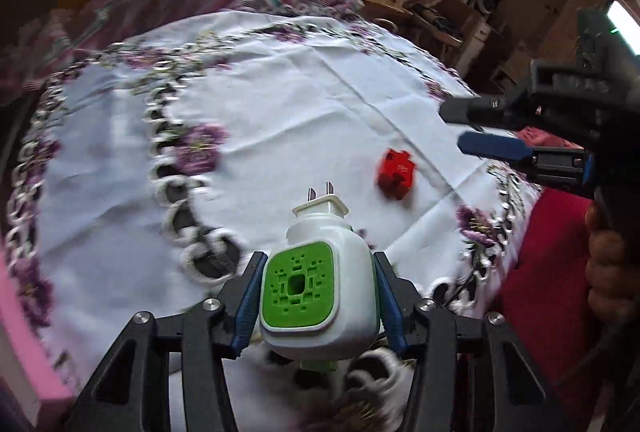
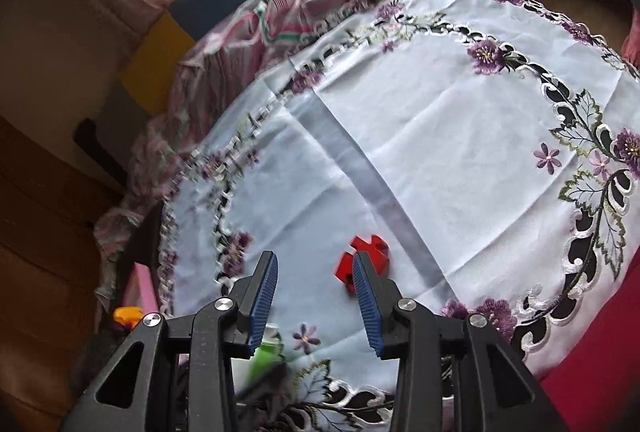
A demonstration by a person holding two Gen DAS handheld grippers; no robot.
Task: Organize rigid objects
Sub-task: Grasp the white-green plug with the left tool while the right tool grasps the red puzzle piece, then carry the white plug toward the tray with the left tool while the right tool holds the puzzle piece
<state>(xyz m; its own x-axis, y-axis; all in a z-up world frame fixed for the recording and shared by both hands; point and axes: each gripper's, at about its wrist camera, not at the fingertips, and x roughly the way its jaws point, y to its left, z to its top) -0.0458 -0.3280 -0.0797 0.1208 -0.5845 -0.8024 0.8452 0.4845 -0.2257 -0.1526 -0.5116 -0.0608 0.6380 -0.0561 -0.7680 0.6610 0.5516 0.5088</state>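
The left wrist view shows what the right one barely catches: the left gripper [image 1: 318, 296] clamps a white plug-in device with a green perforated face [image 1: 318, 296] between its blue pads, two metal prongs pointing toward 12 o'clock. Only a blurred green and white sliver of that device [image 2: 267, 352] shows at 7 o'clock in the right wrist view. The left view also takes in the right gripper [image 1: 454, 130] at 3 o'clock, its fingers parted and holding nothing.

Both views show the red block [image 1: 395, 172] lying on the white embroidered tablecloth [image 1: 280, 104], near 1 o'clock of the plug. In the right wrist view the red block [image 2: 366, 262] sits just beyond the open right gripper [image 2: 316, 268], partly behind its right finger. A raised mark on the block's face is too blurred to read.
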